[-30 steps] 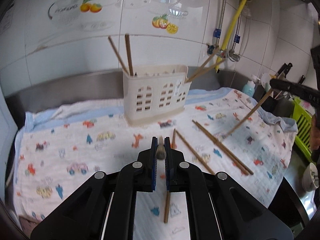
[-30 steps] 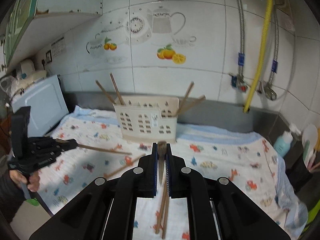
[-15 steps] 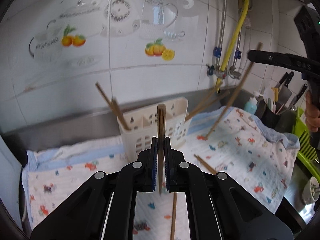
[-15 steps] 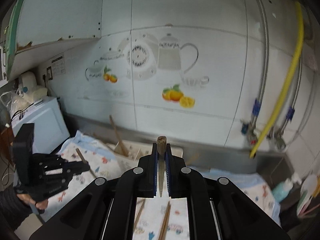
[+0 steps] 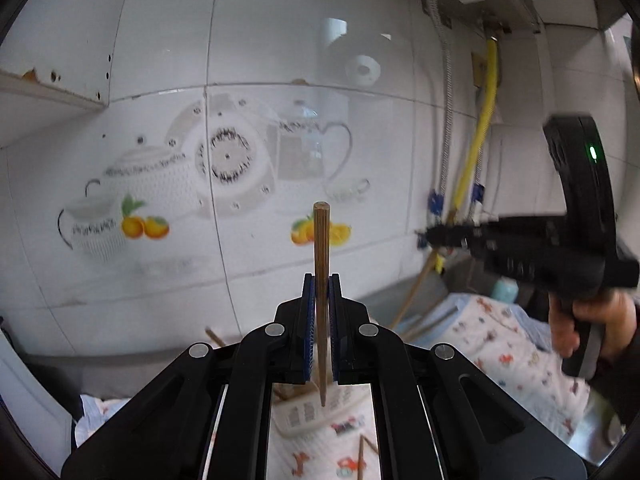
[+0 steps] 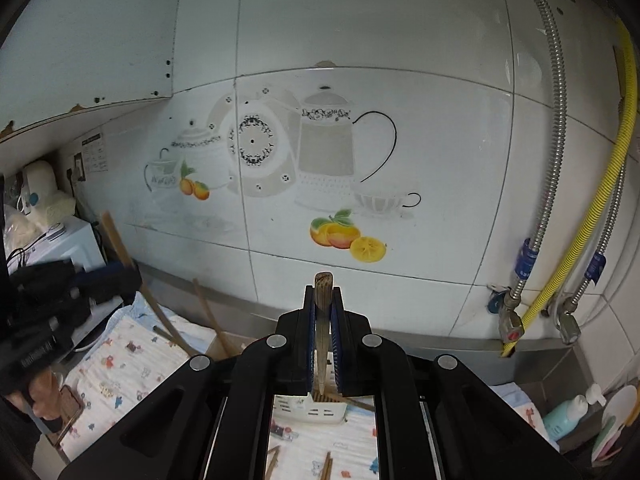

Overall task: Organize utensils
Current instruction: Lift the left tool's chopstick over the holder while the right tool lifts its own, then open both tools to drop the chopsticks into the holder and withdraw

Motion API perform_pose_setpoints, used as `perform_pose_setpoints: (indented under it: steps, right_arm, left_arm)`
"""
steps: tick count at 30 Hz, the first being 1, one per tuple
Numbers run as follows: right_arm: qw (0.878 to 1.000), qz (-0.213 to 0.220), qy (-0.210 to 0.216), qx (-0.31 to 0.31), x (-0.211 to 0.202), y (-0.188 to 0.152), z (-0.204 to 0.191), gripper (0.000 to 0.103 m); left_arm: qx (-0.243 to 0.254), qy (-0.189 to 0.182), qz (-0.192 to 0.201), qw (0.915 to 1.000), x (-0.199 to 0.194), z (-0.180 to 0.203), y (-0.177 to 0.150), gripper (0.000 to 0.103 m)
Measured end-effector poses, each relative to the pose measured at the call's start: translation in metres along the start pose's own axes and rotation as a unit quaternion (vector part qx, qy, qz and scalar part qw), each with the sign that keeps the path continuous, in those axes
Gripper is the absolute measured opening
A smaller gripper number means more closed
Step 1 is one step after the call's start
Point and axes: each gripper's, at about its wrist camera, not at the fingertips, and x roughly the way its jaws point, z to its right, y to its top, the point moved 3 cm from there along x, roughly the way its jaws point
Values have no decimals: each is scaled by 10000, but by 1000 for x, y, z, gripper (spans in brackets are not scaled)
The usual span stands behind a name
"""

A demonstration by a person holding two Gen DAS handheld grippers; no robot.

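Note:
My left gripper [image 5: 321, 280] is shut on a wooden chopstick [image 5: 321, 248] held upright, tip down above the white utensil holder [image 5: 304, 416]. My right gripper [image 6: 323, 294] is shut on another wooden chopstick [image 6: 322, 300], also upright, its tip over the holder [image 6: 308, 408]. Each gripper shows in the other's view: the right one [image 5: 432, 236] at right with its chopstick [image 5: 416, 288] hanging down, the left one [image 6: 124, 276] at left with its chopstick [image 6: 116, 240]. Chopsticks [image 6: 208, 316] stand in the holder.
Loose chopsticks [image 6: 326, 466] lie on the patterned cloth [image 6: 116, 380] in front of the holder. The tiled wall [image 6: 320, 160] is close behind. Pipes and a yellow hose [image 6: 576, 248] run at right, with a bottle [image 6: 564, 416] below. A white appliance [image 6: 60, 244] stands at left.
Both grippers rose from the cloth with their chopsticks and tilted up, so the views now face the wall. The chopsticks turned upright above the holder.

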Motion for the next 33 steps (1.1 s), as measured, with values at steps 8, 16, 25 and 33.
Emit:
perform_pose_setpoints:
  steps: [8, 16, 25, 33]
  right_arm:
    - [9999, -79, 85, 66, 24, -6, 4, 7]
    - [9994, -328, 136, 45, 43, -23, 3, 7]
    - [9987, -499, 136, 46, 50, -35, 1, 7]
    - [9986, -520, 97, 54, 48, -39, 1, 15]
  left_arm:
    - [-151, 345, -38, 9993, 36, -20, 2, 5]
    - [-345, 300, -420, 9981, 62, -32, -21, 5]
    - [-465, 264, -605, 9967, 66, -37, -32, 9]
    - [-488, 233, -718, 9959, 64, -37, -34, 10]
